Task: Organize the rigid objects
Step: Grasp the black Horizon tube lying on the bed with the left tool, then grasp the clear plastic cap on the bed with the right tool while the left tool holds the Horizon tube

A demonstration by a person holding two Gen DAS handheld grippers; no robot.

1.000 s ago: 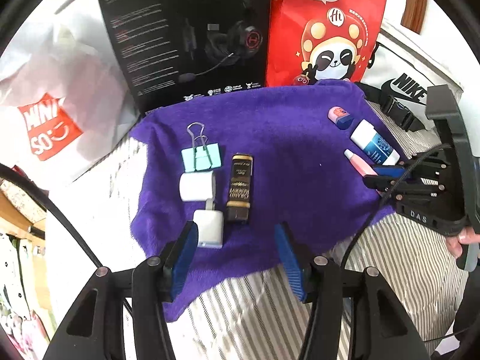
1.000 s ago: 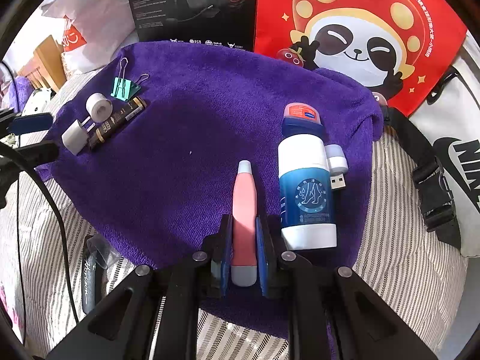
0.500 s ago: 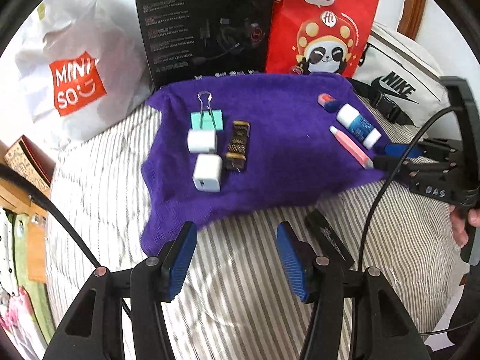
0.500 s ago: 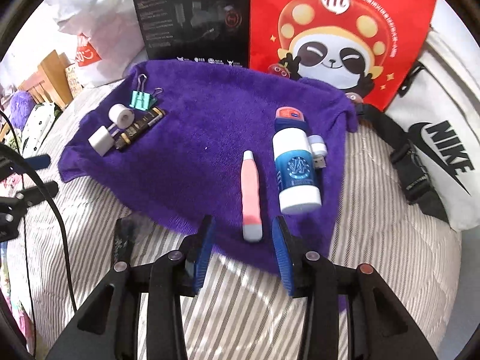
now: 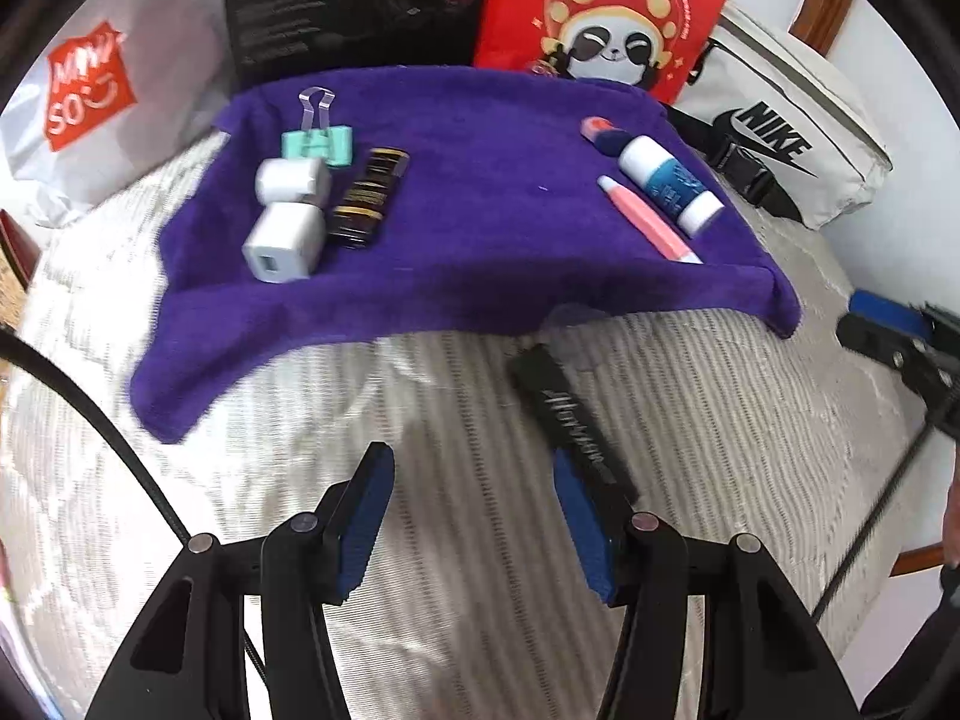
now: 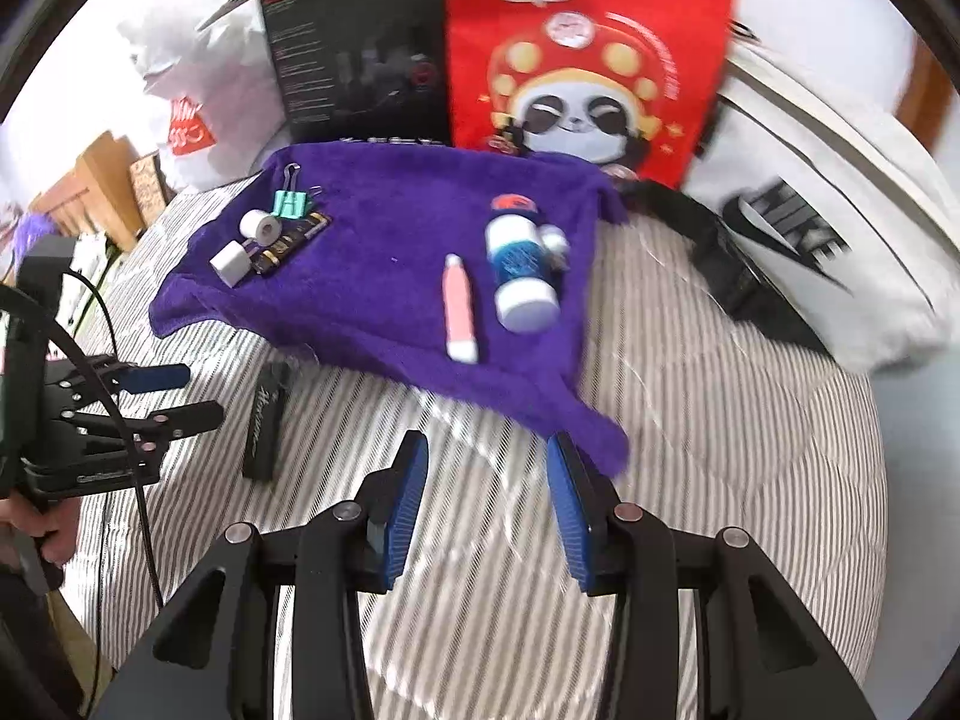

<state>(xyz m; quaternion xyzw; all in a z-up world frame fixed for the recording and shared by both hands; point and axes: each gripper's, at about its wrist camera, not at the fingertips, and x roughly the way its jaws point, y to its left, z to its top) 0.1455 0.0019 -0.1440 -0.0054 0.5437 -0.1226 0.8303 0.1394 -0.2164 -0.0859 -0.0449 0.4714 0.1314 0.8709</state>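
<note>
A purple towel (image 5: 480,228) (image 6: 384,276) lies on the striped bed. On its left sit a teal binder clip (image 5: 317,141), a white tape roll (image 5: 293,179), a white charger (image 5: 282,243) and a dark gold-printed tube (image 5: 369,197). On its right lie a pink pen (image 5: 651,219) (image 6: 459,306), a white and blue bottle (image 5: 669,183) (image 6: 521,267) and a small red-capped jar (image 5: 600,131). A black flat item (image 5: 570,420) (image 6: 264,420) lies on the bed below the towel. My left gripper (image 5: 474,516) is open just left of it. My right gripper (image 6: 486,510) is open and empty over the bed.
A black headset box (image 5: 354,0), a red panda bag (image 5: 606,6), a white Miniso bag (image 5: 90,90) and a white Nike bag (image 5: 792,138) stand behind and beside the towel. Wooden furniture (image 6: 102,180) is at the far left.
My right gripper let go of the pink pen, opened and drew back off the towel. My left gripper also drew back from the charger, over the bed beside the black item.
</note>
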